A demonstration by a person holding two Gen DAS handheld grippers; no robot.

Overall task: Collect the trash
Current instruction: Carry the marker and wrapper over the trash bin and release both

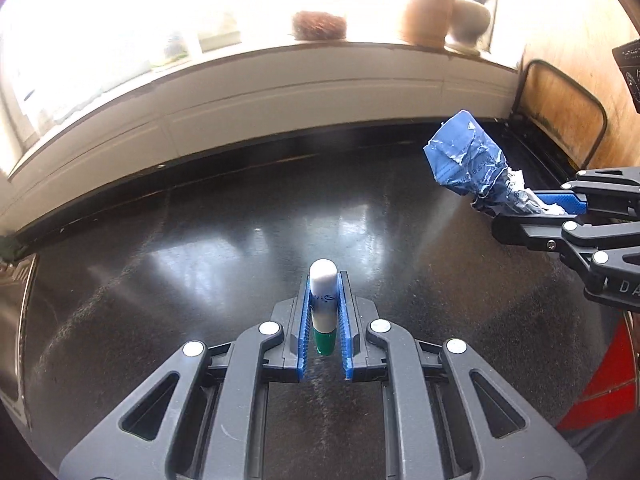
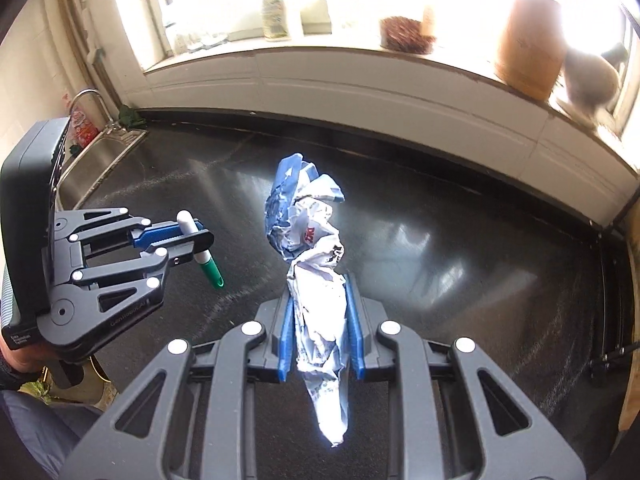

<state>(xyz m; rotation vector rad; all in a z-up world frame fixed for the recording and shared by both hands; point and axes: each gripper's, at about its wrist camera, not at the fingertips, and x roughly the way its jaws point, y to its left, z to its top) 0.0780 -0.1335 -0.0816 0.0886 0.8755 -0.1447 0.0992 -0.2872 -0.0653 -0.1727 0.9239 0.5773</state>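
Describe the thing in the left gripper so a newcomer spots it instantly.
Above the dark countertop below the window sill, the left gripper pinches a small tube. It is white, round-ended, with a green cap, unlike the crumpled blue-and-white wrapper in the right gripper.

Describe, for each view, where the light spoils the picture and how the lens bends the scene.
Left wrist view: the window is blown out white, glare streaks the dark countertop. Right wrist view: the sill curves like a bow and the pale vase dissolves in backlight.

Window glare washes out the sill's vases (image 1: pixel 448 12); bottle label (image 2: pixel 275 12) unreadable.
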